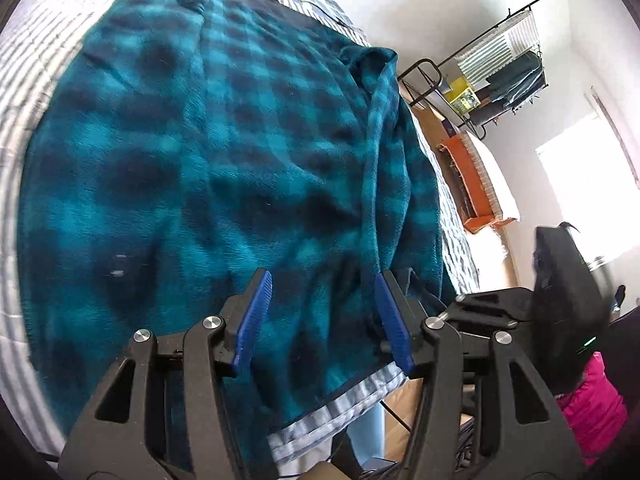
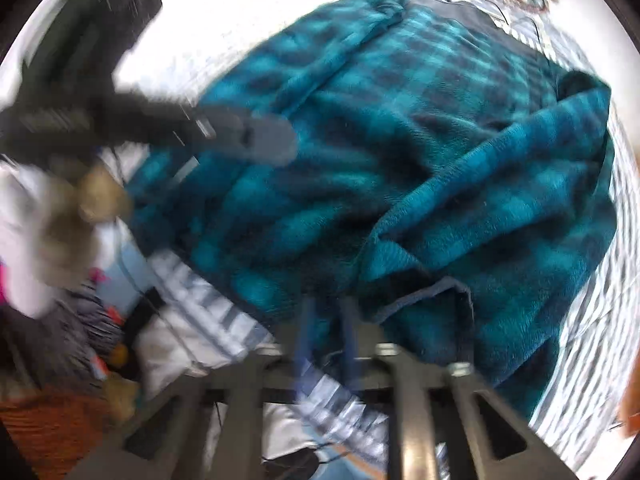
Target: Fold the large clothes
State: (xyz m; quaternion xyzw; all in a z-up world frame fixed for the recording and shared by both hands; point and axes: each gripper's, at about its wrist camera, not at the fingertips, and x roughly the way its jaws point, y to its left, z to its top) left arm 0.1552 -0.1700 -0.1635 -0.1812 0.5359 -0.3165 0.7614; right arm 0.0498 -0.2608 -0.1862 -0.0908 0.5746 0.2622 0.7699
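Observation:
A large teal and dark-blue plaid fleece garment (image 1: 208, 152) lies spread on a bed with a grey-and-white striped sheet (image 1: 36, 80). One sleeve (image 1: 376, 128) is folded in along its right side. My left gripper (image 1: 323, 276) hovers over the garment's near hem, open, its blue pads (image 1: 256, 320) wide apart with cloth under them but not pinched. In the blurred right wrist view the garment (image 2: 400, 120) fills the frame, with a sleeve (image 2: 500, 200) lying across it. My right gripper (image 2: 326, 312) stands at the near hem with a narrow gap between its fingers. The left gripper's finger (image 2: 264, 140) shows at the left there.
The bed's near edge (image 1: 340, 404) runs just below the left gripper, with floor clutter beyond it. A black clothes rack (image 1: 500, 68), an orange box (image 1: 468, 184) and a bright window (image 1: 580, 184) stand at the right. Pink cloth (image 1: 592, 400) lies at the lower right.

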